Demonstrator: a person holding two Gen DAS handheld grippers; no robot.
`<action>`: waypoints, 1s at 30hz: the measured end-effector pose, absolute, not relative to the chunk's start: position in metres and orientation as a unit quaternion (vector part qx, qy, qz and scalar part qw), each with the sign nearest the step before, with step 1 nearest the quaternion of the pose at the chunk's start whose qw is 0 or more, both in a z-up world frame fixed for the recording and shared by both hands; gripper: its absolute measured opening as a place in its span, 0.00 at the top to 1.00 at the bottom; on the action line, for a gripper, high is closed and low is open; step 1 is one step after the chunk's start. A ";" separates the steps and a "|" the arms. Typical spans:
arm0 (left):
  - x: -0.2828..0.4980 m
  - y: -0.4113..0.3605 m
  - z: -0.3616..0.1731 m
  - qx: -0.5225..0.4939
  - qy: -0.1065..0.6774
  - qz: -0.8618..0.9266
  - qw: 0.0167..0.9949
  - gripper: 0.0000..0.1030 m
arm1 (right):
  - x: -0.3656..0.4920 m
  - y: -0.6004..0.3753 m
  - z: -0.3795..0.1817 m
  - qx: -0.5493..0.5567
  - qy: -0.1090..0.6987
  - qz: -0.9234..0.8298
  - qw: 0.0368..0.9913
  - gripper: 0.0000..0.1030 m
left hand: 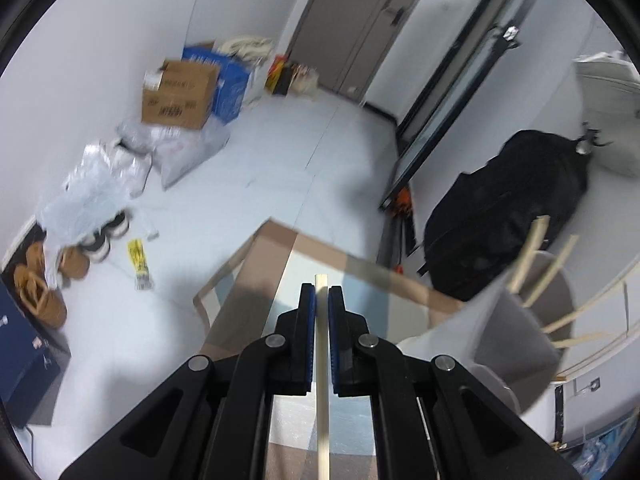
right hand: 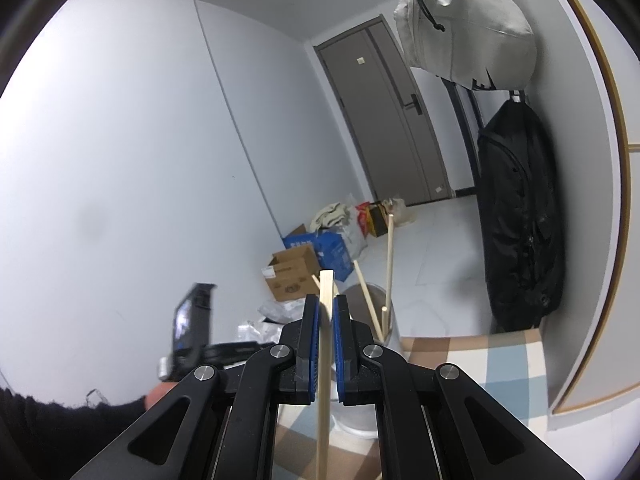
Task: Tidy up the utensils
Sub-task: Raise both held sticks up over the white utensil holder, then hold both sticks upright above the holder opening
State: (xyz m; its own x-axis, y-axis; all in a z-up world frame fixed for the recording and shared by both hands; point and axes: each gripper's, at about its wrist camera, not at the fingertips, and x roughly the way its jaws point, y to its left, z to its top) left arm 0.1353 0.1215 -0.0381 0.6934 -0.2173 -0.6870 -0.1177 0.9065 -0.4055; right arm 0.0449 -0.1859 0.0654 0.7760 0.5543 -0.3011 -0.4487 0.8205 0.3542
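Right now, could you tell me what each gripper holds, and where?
The left gripper pinches a chopstick just below its tip; the right gripper likewise holds another chopstick.

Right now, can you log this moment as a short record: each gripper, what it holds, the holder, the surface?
left gripper: shut on a chopstick
right gripper: shut on another chopstick
holder: white cup, several chopsticks leaning in it
surface: checked tablecloth
stage: both held chopsticks outside the holder
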 end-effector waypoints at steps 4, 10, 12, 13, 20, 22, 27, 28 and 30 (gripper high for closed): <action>0.122 0.125 -0.017 -0.226 0.355 -0.053 0.906 0.98 | 0.051 -0.179 0.075 0.122 0.186 0.272 0.936 0.94; 0.116 0.121 0.040 -0.236 0.283 -0.099 0.924 0.98 | 0.075 -0.173 0.105 0.125 0.152 0.277 0.941 0.94; 0.118 0.119 0.057 -0.240 0.262 -0.114 0.928 0.99 | 0.086 -0.171 0.116 0.122 0.137 0.276 0.944 0.94; 0.121 0.116 0.068 -0.243 0.249 -0.123 0.930 0.99 | 0.092 -0.170 0.122 0.119 0.127 0.274 0.946 0.94; 0.144 0.089 0.114 -0.229 0.144 -0.151 0.951 0.98 | 0.134 -0.166 0.141 0.116 0.086 0.244 0.959 0.94; 0.152 0.078 0.112 -0.222 0.127 -0.156 0.954 0.98 | 0.142 -0.162 0.140 0.111 0.073 0.229 0.964 0.94; 0.162 0.065 0.097 -0.219 0.109 -0.167 0.955 0.98 | 0.151 -0.158 0.130 0.111 0.058 0.192 0.973 0.94; 0.163 0.066 0.095 -0.221 0.107 -0.168 0.955 0.98 | 0.152 -0.156 0.126 0.108 0.053 0.178 0.977 0.94; 0.165 0.067 0.088 -0.220 0.096 -0.163 0.957 0.98 | 0.152 -0.153 0.122 0.101 0.046 0.164 0.980 0.94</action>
State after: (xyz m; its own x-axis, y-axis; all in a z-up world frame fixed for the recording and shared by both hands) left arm 0.1648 0.0665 0.0878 0.9286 -0.3534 -0.1129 0.2687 0.8505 -0.4522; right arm 0.1516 -0.1534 0.1217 0.9418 0.3313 -0.0563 -0.3127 0.9255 0.2137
